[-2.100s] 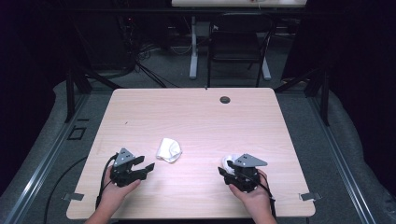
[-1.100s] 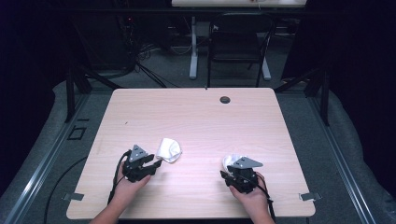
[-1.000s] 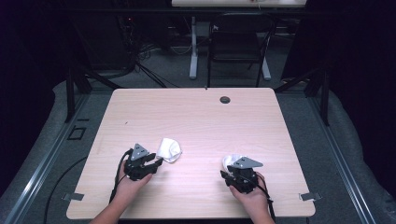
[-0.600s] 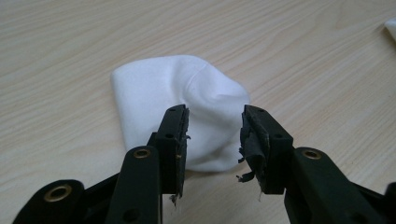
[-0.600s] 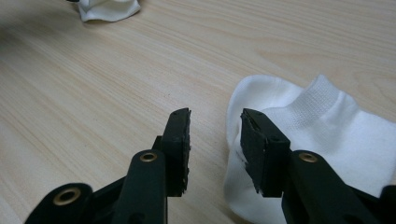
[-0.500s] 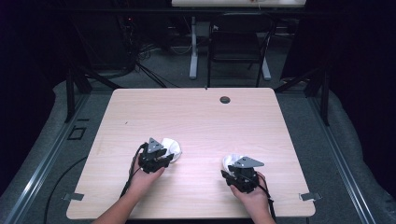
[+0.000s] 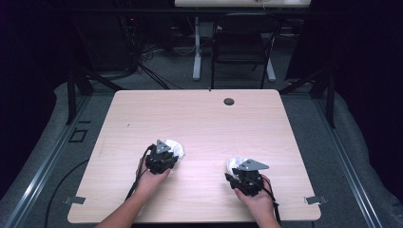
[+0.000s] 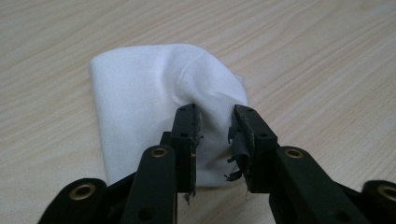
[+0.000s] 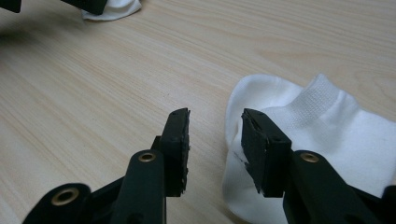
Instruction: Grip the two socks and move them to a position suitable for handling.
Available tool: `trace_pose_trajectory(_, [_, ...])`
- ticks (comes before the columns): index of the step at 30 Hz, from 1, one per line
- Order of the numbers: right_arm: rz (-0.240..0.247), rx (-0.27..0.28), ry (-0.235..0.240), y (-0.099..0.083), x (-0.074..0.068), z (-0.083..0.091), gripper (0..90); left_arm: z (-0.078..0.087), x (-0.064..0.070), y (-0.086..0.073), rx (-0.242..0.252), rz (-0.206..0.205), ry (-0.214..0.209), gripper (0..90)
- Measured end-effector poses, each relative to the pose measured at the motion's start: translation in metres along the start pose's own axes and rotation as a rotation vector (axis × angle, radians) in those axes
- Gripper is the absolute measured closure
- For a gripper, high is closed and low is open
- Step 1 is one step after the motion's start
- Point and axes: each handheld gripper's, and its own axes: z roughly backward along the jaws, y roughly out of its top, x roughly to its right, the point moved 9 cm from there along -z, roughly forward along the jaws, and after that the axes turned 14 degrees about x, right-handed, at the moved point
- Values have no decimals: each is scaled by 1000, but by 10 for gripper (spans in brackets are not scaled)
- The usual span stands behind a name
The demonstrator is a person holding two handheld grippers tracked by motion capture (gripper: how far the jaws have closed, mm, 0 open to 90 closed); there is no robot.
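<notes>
I'm closing left gripper [image 8: 214,128] around a raised fold of left white sock [image 8: 154,98], newly reached | right gripper [image 9: 215,128] waiting open beside right white sock [image 9: 317,126] | surface [image 7: 199,118]

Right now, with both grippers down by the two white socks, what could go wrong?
1. The left gripper has its jaws open around a raised fold of the left sock; closing may pinch only a thin layer that slips free.
2. The right gripper sits off the edge of the right sock, with one jaw over bare table, so it may close on nothing.
3. The pads look frayed, which may weaken the grip.
</notes>
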Motion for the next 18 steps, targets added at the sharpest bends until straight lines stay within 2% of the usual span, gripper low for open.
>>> trace_pose_trajectory(8, [1, -4, 2, 0, 0, 0, 617, 0, 0, -2, 5, -5, -1, 761])
trace_pose_trajectory(18, [-5, 1, -1, 0, -1, -1, 616, 4, 11, -5, 12, 1, -27, 765])
